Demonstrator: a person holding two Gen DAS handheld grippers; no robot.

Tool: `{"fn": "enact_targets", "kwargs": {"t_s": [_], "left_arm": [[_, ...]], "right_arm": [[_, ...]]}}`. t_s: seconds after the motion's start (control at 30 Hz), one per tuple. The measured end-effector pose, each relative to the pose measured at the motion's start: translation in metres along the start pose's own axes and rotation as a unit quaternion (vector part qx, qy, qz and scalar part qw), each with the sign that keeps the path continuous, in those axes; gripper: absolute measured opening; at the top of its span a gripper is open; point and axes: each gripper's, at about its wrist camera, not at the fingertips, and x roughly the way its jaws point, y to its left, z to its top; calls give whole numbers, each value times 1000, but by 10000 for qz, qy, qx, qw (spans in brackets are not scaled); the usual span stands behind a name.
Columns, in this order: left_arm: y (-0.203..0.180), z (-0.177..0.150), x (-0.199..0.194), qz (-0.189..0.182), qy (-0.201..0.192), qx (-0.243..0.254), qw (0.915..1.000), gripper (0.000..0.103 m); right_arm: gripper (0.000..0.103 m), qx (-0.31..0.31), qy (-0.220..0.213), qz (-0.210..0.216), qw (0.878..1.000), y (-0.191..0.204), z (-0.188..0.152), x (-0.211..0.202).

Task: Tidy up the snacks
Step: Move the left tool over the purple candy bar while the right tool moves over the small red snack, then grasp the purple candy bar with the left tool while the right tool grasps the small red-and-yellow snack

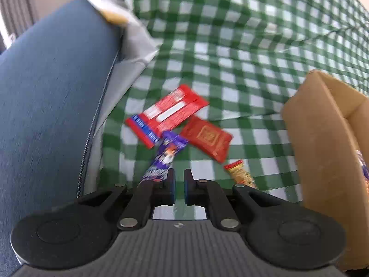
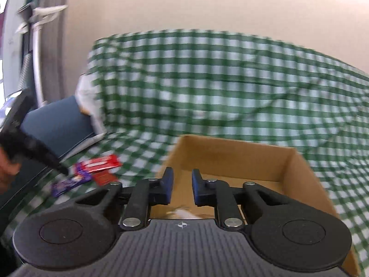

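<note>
Lying jumbled on green-checked cloth [image 1: 230,53], red and purple snack packets [image 1: 170,113]; both grippers' jaws slightly parted, empty.

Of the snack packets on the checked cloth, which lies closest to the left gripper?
The purple packet: its near end reaches the left gripper, while the red ones lie farther out.

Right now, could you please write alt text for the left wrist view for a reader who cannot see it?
The left gripper, jaws slightly apart and empty, hovers over a green-checked cloth near four loose snacks: a purple bar, a red-and-white packet, a dark red pouch and a small yellow-red packet. A cardboard box stands at right, a blue cushion at left.
</note>
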Motion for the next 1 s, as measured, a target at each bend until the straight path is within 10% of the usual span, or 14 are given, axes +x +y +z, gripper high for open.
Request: {"fn": "enact_targets", "kwargs": {"t_s": [0.4,1.0], "left_arm": [[47,-8,7,-290,297,-1186,9921,29],[17,4,43,204,472,-438,9977,70]], "right_arm": [[19,-84,1327,1425,9808,114,-1,74],[48,344,1844,558,9807,123,-57,181]]}}
